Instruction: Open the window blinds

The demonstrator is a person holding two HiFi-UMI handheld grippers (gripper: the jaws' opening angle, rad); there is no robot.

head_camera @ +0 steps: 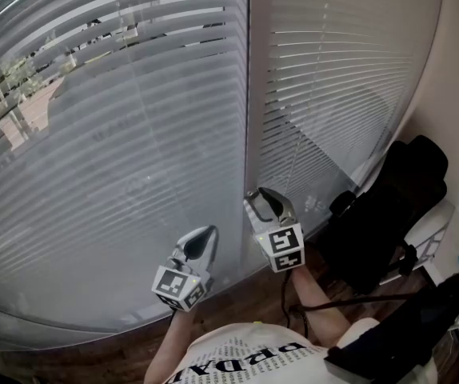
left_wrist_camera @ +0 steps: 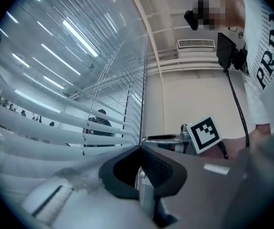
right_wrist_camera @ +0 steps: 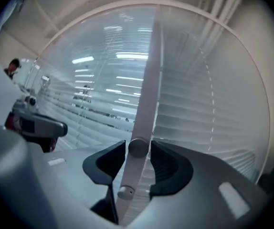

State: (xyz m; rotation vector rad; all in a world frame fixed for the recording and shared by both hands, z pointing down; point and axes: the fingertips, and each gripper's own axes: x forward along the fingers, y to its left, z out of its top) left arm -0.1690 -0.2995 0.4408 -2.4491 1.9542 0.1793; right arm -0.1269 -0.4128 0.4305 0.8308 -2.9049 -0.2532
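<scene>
Fingers (left_wrist_camera: 162, 168) of our left gripper (left_wrist_camera: 141, 148) are pressed together, holding nothing, close to the white slatted window blinds (head_camera: 117, 134). Our right gripper (right_wrist_camera: 138, 151) grasps a round grey knob (right_wrist_camera: 138, 147) on the pale vertical window post (right_wrist_camera: 149, 80). We judge the opening barely begun: lowered slats cover both panes.

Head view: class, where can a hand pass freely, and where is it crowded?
Free: the strip of brown wooden floor between the left grey slatted blind and the person's white shirt. Crowded: at the pale window post, where the right gripper clamps a round knob, and right of it, where a black office chair fills the corner.
</scene>
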